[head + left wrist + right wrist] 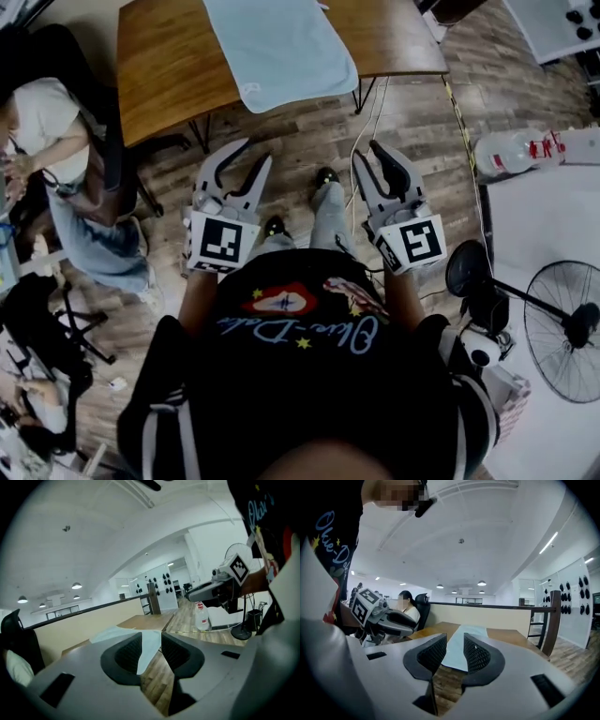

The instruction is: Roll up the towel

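1. The left claw (255, 155) is standing partly open, its two jaws clearly apart; it is gripping nothing and touching nothing.
2. The right claw (366, 152) is also standing partly open with a slightly narrower gap, released and empty.
3. Both claws are hovering side by side over the wooden floor (412, 112), in front of the person holding them, and are pointing toward the far side of the scene.
4. The towel (281, 47), light blue, is lying spread flat on the table (159, 66), with its near end reaching the table's near edge.
5. The towel is lying well apart from both claws, farther away than they are. It sits roughly between their lines of aim, a little to the right of the left claw and a little to the left of the right claw.
6. In each gripper view the towel is showing only through the gap between the jaws, as distant background and not as a held thing.
7. Only the head view is showing the towel's full outline, a floor fan (562, 328) at the right and a large plastic bottle (511, 150) at the far right.
8. The left gripper view is showing the right claw from the side at its right edge. The right gripper view is showing the left claw at its left, with a seated person (405, 609) behind it.
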`<state>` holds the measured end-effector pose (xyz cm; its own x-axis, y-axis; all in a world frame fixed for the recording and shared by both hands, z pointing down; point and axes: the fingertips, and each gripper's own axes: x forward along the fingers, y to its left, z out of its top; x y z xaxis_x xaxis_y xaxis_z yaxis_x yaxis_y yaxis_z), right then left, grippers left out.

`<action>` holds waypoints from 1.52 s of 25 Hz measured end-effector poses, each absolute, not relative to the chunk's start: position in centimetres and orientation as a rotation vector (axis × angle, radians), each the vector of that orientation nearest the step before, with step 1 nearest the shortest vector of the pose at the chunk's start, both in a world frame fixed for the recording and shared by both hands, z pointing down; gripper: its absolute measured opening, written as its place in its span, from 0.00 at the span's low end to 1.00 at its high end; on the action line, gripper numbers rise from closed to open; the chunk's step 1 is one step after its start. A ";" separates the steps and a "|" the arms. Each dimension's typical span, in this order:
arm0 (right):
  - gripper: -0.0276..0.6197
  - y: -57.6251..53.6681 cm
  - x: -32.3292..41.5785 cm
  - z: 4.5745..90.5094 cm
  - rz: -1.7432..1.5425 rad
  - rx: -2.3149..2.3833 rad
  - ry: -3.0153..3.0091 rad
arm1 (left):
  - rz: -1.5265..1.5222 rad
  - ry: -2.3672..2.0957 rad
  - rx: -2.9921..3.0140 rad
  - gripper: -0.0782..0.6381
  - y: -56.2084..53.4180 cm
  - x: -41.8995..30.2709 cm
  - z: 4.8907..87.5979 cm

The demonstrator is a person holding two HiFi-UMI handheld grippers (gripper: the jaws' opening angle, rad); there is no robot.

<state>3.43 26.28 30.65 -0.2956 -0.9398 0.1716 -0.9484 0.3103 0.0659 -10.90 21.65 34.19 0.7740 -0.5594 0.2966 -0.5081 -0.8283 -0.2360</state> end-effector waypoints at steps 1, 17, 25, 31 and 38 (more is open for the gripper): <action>0.16 25.4 3.8 30.8 0.065 1.727 -2.402 | -0.565 0.883 -2.814 0.26 21.1 -11.0 34.7; 0.16 13.6 12.7 39.7 0.375 1.471 -2.480 | -0.801 1.394 -2.864 0.28 12.2 -9.7 44.2; 0.20 9.7 14.3 46.8 0.607 1.408 -2.452 | -0.937 1.619 -2.970 0.32 9.7 -10.7 51.9; 0.23 8.1 15.2 51.0 0.749 1.417 -2.404 | -0.957 1.704 -3.005 0.34 7.8 -10.9 55.9; 0.23 7.8 16.2 54.5 0.949 1.436 -2.369 | -0.964 1.789 -3.078 0.37 6.6 -11.1 58.6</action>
